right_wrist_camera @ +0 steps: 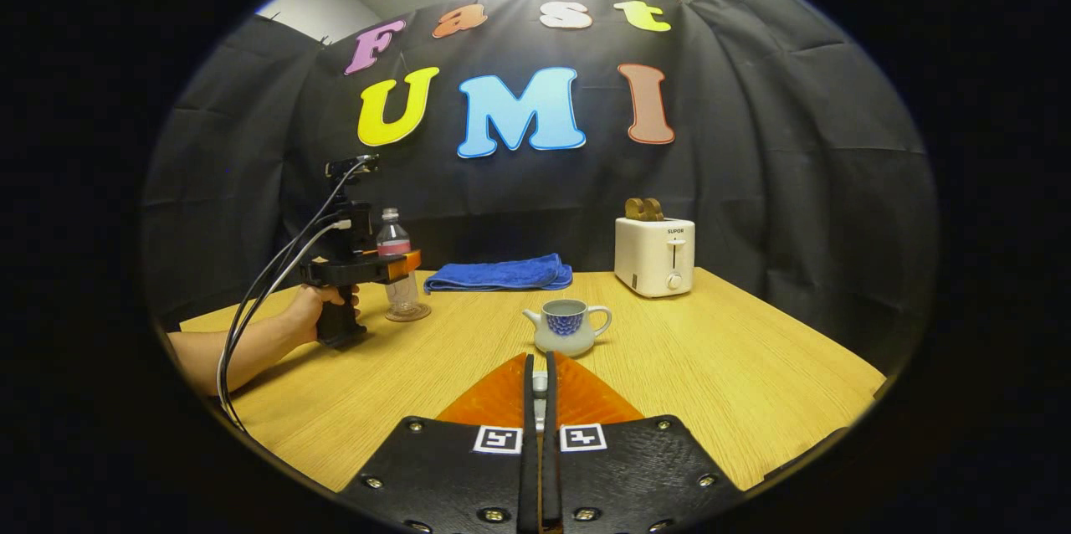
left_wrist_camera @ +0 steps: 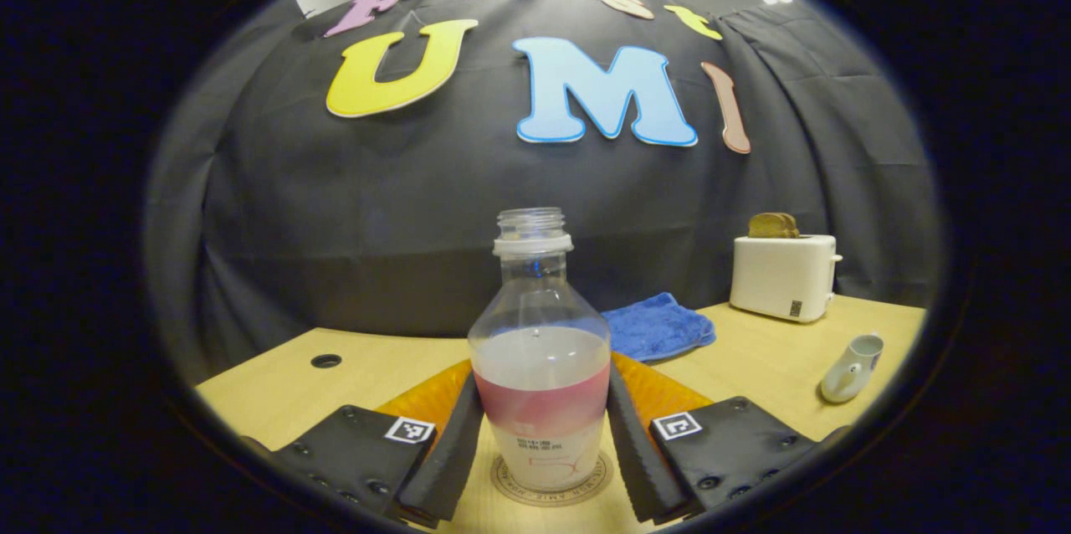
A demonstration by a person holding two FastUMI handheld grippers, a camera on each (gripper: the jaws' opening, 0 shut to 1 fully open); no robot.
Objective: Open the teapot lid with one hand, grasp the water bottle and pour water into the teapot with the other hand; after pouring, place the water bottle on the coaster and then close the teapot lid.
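A clear, uncapped water bottle [left_wrist_camera: 540,367] with a pink label stands upright on the round coaster [left_wrist_camera: 586,490]. My left gripper [left_wrist_camera: 544,377] has a finger against each side of it at label height. In the right gripper view the same bottle [right_wrist_camera: 398,270] stands on the coaster [right_wrist_camera: 410,314] at the table's left, with the left gripper [right_wrist_camera: 403,264] around it and a hand [right_wrist_camera: 314,308] on the handle. The white and blue teapot [right_wrist_camera: 566,326] sits mid-table with its mouth open. My right gripper [right_wrist_camera: 540,368] is shut, with a small pale piece, apparently the teapot lid [right_wrist_camera: 540,387], pinched between its fingers, short of the teapot.
A folded blue towel [right_wrist_camera: 499,274] lies at the back of the wooden table [right_wrist_camera: 711,367]. A white toaster [right_wrist_camera: 654,256] with bread in it stands at the back right. In the left gripper view the teapot [left_wrist_camera: 849,367] sits far right, with the toaster [left_wrist_camera: 785,276] behind it.
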